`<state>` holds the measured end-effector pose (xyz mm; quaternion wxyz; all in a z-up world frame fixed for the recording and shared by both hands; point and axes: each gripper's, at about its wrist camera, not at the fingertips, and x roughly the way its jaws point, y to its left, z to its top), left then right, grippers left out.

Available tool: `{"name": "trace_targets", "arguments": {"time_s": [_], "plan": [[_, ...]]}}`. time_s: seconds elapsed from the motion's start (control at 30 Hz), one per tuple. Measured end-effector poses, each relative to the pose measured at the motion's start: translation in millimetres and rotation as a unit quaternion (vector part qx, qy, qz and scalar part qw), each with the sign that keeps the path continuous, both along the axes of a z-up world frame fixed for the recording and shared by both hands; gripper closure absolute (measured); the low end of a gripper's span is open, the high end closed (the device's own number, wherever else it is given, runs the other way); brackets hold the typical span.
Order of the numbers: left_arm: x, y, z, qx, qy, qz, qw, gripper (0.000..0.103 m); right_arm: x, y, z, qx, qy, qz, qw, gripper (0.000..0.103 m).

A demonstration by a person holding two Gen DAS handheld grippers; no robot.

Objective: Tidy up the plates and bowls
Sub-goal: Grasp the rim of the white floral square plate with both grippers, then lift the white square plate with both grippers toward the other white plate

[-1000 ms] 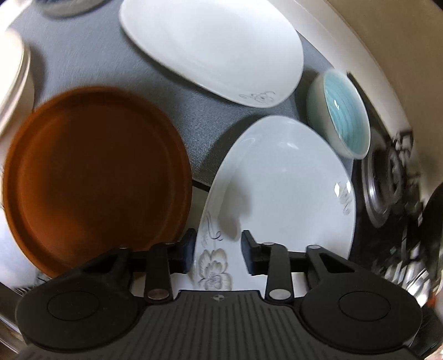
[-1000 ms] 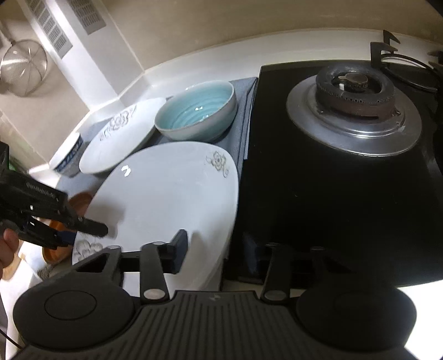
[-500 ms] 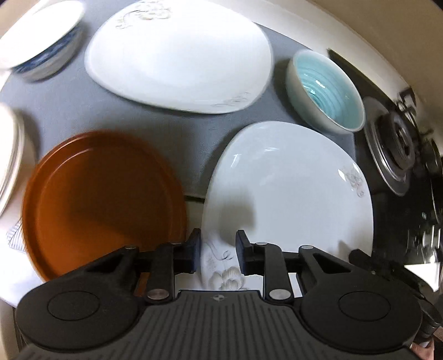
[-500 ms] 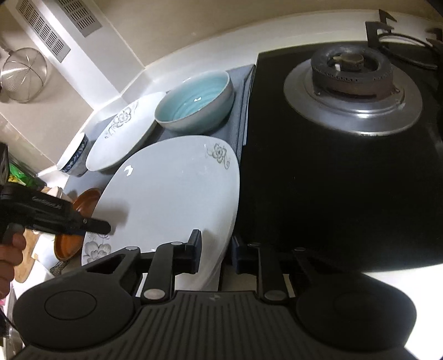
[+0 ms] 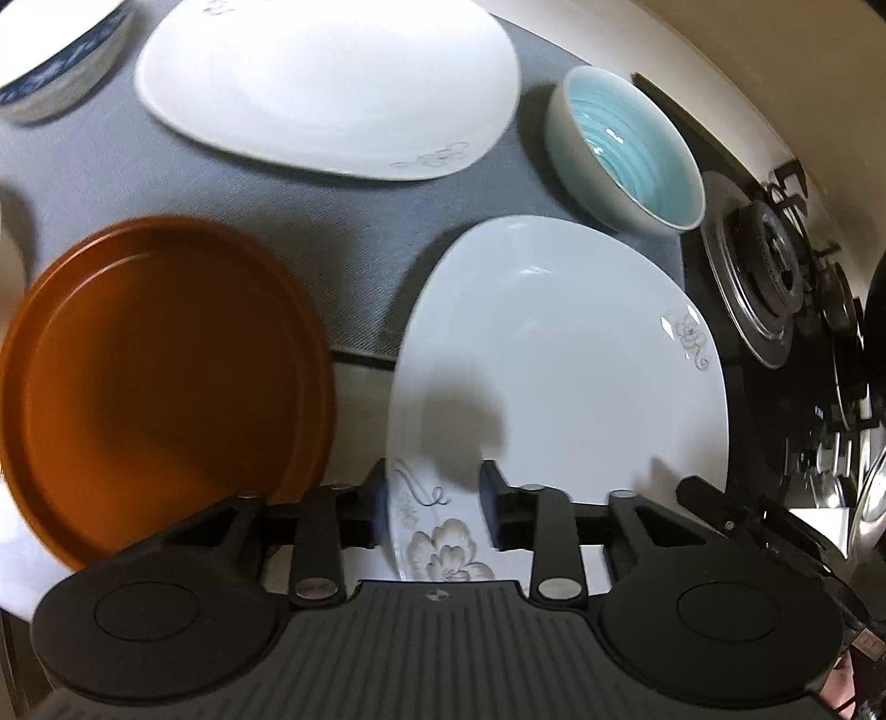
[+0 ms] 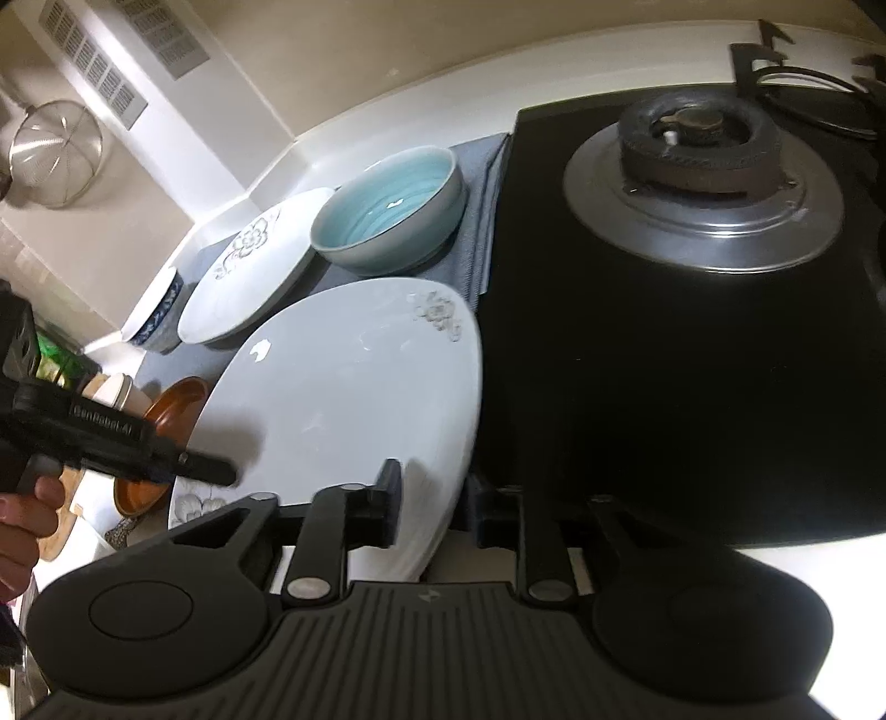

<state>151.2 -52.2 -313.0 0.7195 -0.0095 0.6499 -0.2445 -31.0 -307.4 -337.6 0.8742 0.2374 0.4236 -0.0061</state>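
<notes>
Beside the black gas hob [image 6: 692, 360], at frame centre, the glossy white flower-printed ceramic plate [image 5: 559, 376] is straddled at opposite rims by the left gripper [image 5: 434, 509] and right gripper [image 6: 432, 498], jaws opening, unclamped; slippery, fragile, best pinched at the rim.

wall: beige, plain, seen behind counter [image 6: 387, 50]
counter: white, curved back edge [image 6: 421, 111], bright glare at near right corner
mat: grey cloth laid on counter [image 5: 183, 183]
hob: black glass [image 6: 692, 360], gas burner on silver ring [image 6: 698, 144]
vent: white slatted grille, upper left [image 6: 99, 77]
strainer: metal mesh, hung on wall at left [image 6: 55, 152]
</notes>
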Motion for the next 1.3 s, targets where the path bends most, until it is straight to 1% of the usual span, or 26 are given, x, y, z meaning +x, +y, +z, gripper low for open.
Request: {"name": "trace_targets", "arguments": {"time_s": [0.03,0.07,0.1,0.13,0.17,0.2,0.23,0.33,0.43,0.5,0.63,0.7,0.87,1.07,1.17,1.23,1.3], "plan": [[1,0,1,0.004,-0.001,-0.001,1.0,0.068,3,4,1,-0.006,0.0,0.019,1.0,0.048],[3,-2,0,0.009,-0.003,0.0,1.0,0.071,5,8,3,-0.02,0.004,0.03,0.999,0.052],[5,-3,-2,0.015,-0.006,0.0,0.9999,0.074,6,11,4,-0.037,0.007,0.032,0.999,0.057],[5,-2,0,0.017,-0.012,0.0,0.9998,0.074,5,12,4,-0.049,0.01,0.03,0.998,0.07],[3,1,3,0.019,-0.019,-0.001,0.9996,0.074,4,10,4,-0.05,0.011,0.024,0.998,0.083],[0,3,6,0.019,-0.023,-0.002,0.9995,0.074,2,6,5,-0.036,0.01,0.016,0.999,0.084],[-1,4,8,0.018,-0.021,0.001,0.9996,0.074,0,4,7,-0.025,0.008,0.013,1.0,0.084],[-3,7,12,0.012,-0.015,0.027,0.9995,0.074,-6,10,22,-0.05,-0.011,0.029,0.998,0.083],[-8,10,16,0.014,-0.012,0.047,0.9987,0.074,-7,5,28,-0.029,-0.013,0.026,0.999,0.082],[-10,7,15,0.015,-0.012,0.044,0.9988,0.074,-6,3,26,-0.031,-0.009,0.027,0.999,0.082],[-12,7,12,0.012,-0.002,0.057,0.9983,0.074,-10,-3,27,-0.014,-0.012,0.018,1.0,0.082],[-14,5,15,0.013,-0.006,0.061,0.998,0.074,-13,-6,28,-0.003,-0.016,0.014,1.0,0.082],[-23,10,35,0.012,-0.019,0.081,0.9965,0.074,-16,-7,34,0.01,-0.013,0.016,1.0,0.082],[-25,18,54,0.003,-0.03,0.085,0.9959,0.074,-17,-11,40,0.025,-0.02,0.006,0.999,0.082],[-28,18,59,0.007,-0.034,0.083,0.9959,0.077,-15,-11,43,0.028,-0.019,0.002,0.999,0.082],[-28,21,58,0.002,-0.039,0.088,0.9954,0.081,-13,-13,43,0.034,-0.02,-0.001,0.999,0.082],[-26,25,57,-0.004,-0.031,0.099,0.9946,0.082,-12,-16,42,0.049,-0.021,-0.004,0.999,0.082]]}}
